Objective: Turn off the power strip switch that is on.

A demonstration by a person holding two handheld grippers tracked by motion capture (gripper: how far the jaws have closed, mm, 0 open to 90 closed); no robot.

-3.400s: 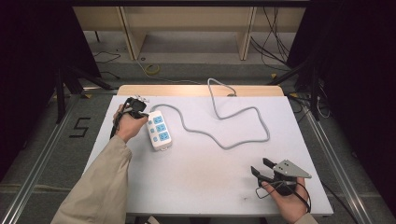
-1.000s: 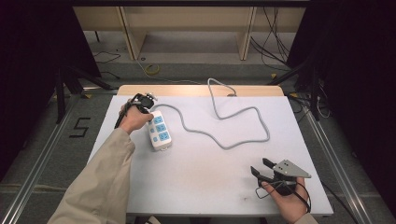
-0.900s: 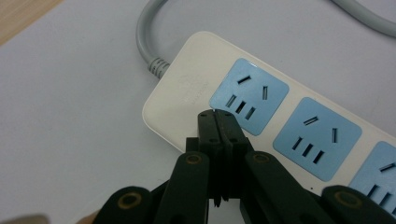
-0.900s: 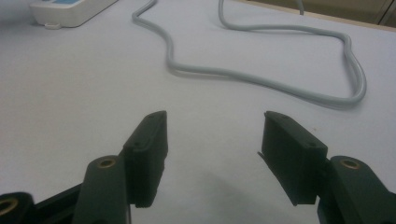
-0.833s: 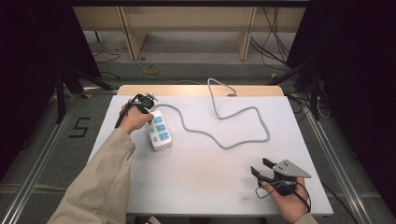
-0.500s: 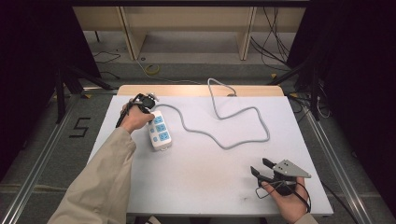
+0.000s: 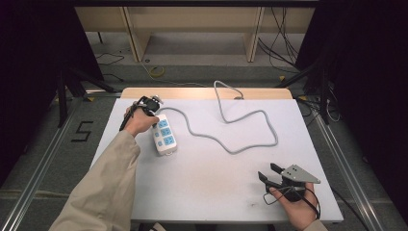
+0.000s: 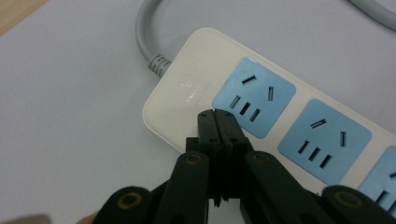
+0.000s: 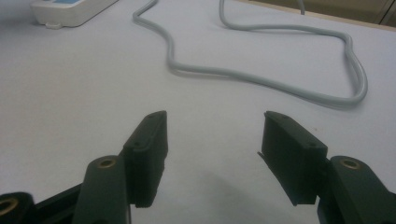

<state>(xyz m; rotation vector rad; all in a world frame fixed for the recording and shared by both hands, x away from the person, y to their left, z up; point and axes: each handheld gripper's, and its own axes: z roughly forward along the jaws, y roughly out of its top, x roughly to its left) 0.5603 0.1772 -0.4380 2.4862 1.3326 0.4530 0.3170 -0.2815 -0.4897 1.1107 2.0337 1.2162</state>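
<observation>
Left gripper [image 8: 215, 115]: jaws pressed together with nothing between them, tips over the cable end of the power strip [image 8: 261, 112], beside its first blue socket. Grey cable [image 7: 226, 130] snakes across the white table [image 7: 211, 178]. Right gripper [image 9: 212, 133]: jaws wide apart, empty, cable well ahead of them.
</observation>
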